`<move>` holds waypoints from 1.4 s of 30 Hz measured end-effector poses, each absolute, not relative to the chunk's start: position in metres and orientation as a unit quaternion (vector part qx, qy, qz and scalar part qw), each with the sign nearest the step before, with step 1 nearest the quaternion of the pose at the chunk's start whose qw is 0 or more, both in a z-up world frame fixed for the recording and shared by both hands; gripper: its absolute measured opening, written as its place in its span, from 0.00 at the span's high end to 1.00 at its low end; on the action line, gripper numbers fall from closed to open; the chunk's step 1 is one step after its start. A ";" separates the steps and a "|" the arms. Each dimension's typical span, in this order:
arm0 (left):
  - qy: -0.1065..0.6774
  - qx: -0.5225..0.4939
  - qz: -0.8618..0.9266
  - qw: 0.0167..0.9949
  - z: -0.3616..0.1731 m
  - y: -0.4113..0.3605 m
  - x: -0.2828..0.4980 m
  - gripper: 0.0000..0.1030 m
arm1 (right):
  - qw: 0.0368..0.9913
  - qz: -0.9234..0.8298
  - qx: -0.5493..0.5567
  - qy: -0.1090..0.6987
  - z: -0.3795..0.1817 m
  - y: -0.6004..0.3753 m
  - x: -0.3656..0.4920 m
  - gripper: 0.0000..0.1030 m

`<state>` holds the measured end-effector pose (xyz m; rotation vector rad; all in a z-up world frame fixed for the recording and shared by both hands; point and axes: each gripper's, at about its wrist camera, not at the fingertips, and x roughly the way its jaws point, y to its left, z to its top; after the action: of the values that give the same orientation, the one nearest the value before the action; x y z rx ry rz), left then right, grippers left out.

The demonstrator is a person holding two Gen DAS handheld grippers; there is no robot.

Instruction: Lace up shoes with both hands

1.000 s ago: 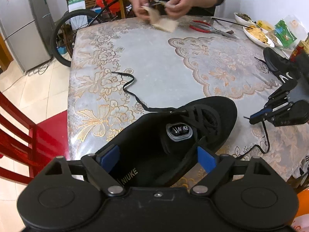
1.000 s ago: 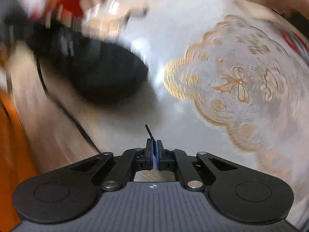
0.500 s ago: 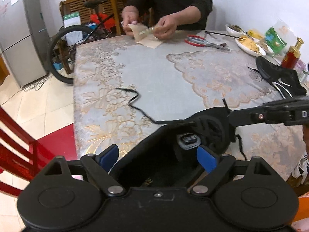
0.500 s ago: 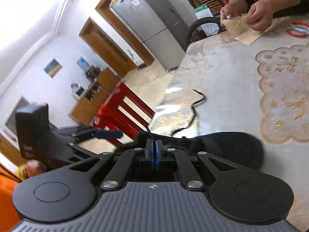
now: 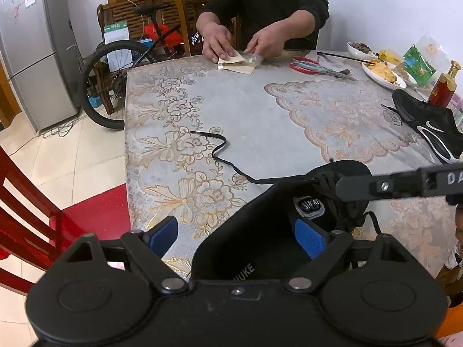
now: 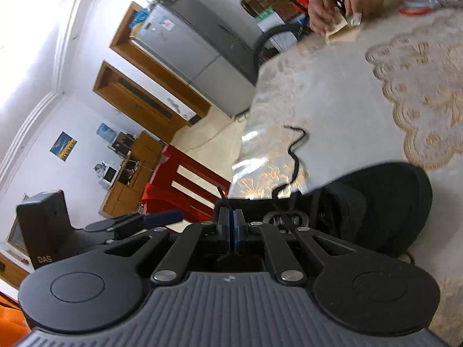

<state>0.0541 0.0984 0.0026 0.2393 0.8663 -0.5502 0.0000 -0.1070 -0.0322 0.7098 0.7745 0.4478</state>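
Observation:
A black shoe (image 5: pixel 260 225) lies heel-first toward me on the table edge, toe (image 6: pixel 399 202) pointing away. My left gripper (image 5: pixel 235 237) is open; the shoe's heel sits between its blue pads (image 5: pixel 309 238) and the right pad is inside the opening. From the right, my right gripper (image 5: pixel 340 186) reaches over the shoe's eyelets. In the right wrist view, this gripper (image 6: pixel 231 225) is shut on the lace tip (image 6: pixel 221 195), which pokes up between the pads. The lace's other end (image 5: pixel 220 147) trails loose across the tablecloth.
A second black shoe (image 5: pixel 428 124) with a white mark lies at the right. Across the table a person's hands (image 5: pixel 240 49) handle paper. Red-handled scissors (image 5: pixel 306 65), food plates (image 5: pixel 382 72) and a bottle (image 5: pixel 444 86) stand far right. A red chair (image 5: pixel 26 217) is left of the table.
My right gripper swung in from the right side of the table to just above the shoe's eyelets, still shut on the lace tip. The left gripper stayed open around the heel.

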 end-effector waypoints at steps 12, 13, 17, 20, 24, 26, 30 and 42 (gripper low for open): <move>0.362 0.120 -0.352 0.854 0.023 0.097 0.063 0.16 | 0.823 0.187 0.358 0.400 -0.050 -0.113 -0.001 0.97; 0.365 0.123 -0.357 0.851 0.022 0.095 0.064 0.16 | 0.822 0.188 0.357 0.401 -0.051 -0.114 -0.002 0.97; 0.385 0.132 -0.361 0.839 0.012 0.090 0.070 0.16 | 0.825 0.197 0.337 0.408 -0.049 -0.113 0.001 0.96; 0.400 0.139 -0.364 0.829 0.005 0.086 0.074 0.16 | 0.824 0.199 0.331 0.414 -0.051 -0.113 0.003 0.96; 0.408 0.140 -0.366 0.824 0.002 0.086 0.078 0.16 | 0.816 0.202 0.339 0.422 -0.055 -0.115 0.008 0.96; 0.410 0.141 -0.366 0.823 0.002 0.085 0.080 0.16 | 0.815 0.204 0.337 0.426 -0.054 -0.115 0.009 0.96; 0.413 0.145 -0.363 0.823 0.000 0.084 0.082 0.16 | 0.807 0.206 0.347 0.430 -0.055 -0.119 0.009 0.96; 0.431 0.152 -0.362 0.813 -0.008 0.081 0.081 0.16 | 0.779 0.187 0.434 0.412 -0.066 -0.129 0.000 0.96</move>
<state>0.0809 0.0808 -0.0081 0.3249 0.9196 -0.7732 0.0000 -0.1295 -0.0657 0.9370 0.8902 0.4045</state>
